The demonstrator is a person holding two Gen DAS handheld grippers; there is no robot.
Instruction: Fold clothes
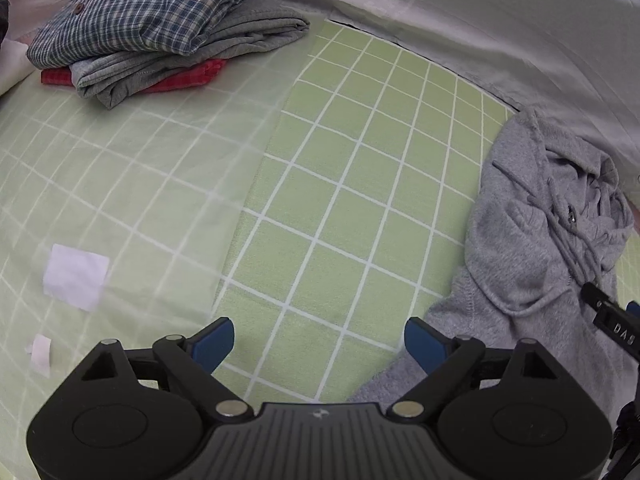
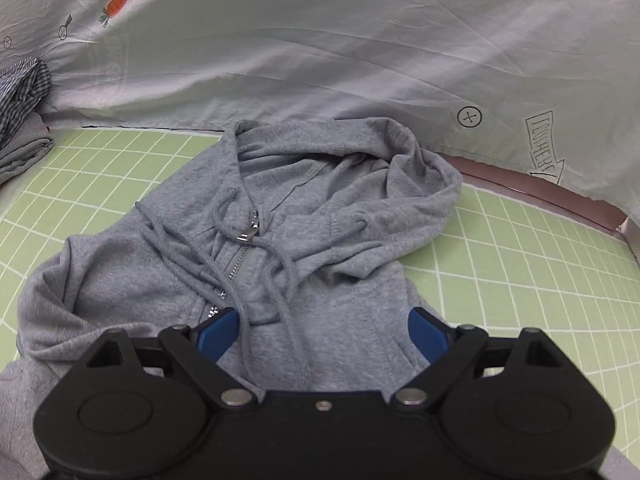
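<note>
A grey zip hoodie (image 2: 280,248) lies on the green checked sheet (image 2: 520,280), hood toward the far side, drawstrings loose across its chest. My right gripper (image 2: 324,338) hovers over the hoodie's front with its blue pads wide apart and nothing between them; it is open. In the left wrist view the same hoodie (image 1: 540,240) lies at the right, and my left gripper (image 1: 318,344) stands open over bare sheet, its right fingertip near the hoodie's edge. Part of the right gripper's black body (image 1: 612,320) shows at the far right edge.
A stack of folded clothes (image 1: 160,28), checked shirt on top of grey and red pieces, sits at the far left. A white quilt (image 2: 360,40) with printed drawings bounds the far side. A white paper scrap (image 1: 76,276) lies on the sheet (image 1: 340,200) at left.
</note>
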